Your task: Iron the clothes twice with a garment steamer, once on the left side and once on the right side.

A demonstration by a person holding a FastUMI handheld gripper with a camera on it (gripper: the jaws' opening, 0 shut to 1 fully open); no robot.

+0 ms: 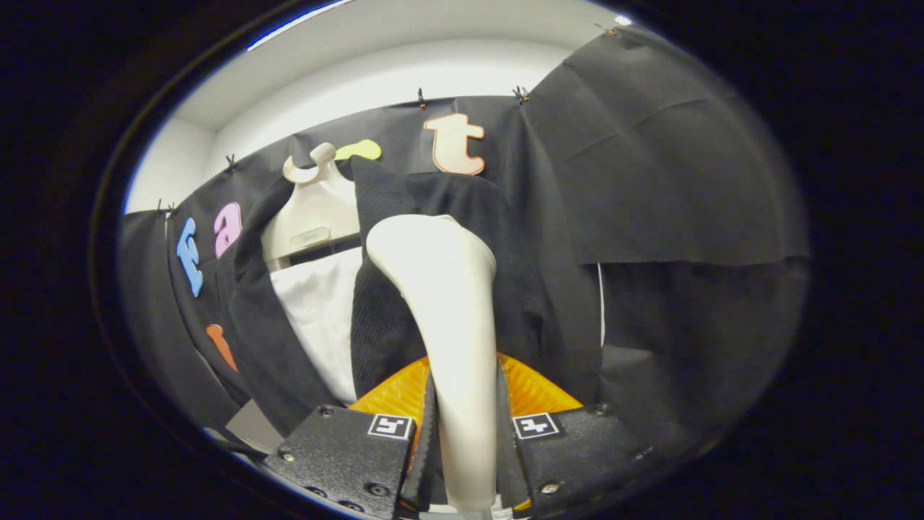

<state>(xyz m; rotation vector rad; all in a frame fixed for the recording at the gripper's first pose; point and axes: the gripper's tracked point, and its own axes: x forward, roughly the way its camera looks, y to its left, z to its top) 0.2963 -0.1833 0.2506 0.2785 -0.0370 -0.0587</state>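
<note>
Steamer, one, gripped between both fingers against one jacket.

smooth matt plastic steamer, ribbed dark cloth jacket, smooth pale plastic hanger, ridged fingers gripping steamer

Handheld two-finger gripper: two blocky matte carriages with a pebbled finish, round screws sunk along their edges. Each carries one small square black-and-white coded marker on its inner corner. Serrated ridges run down the fingers' inner faces.
</note>
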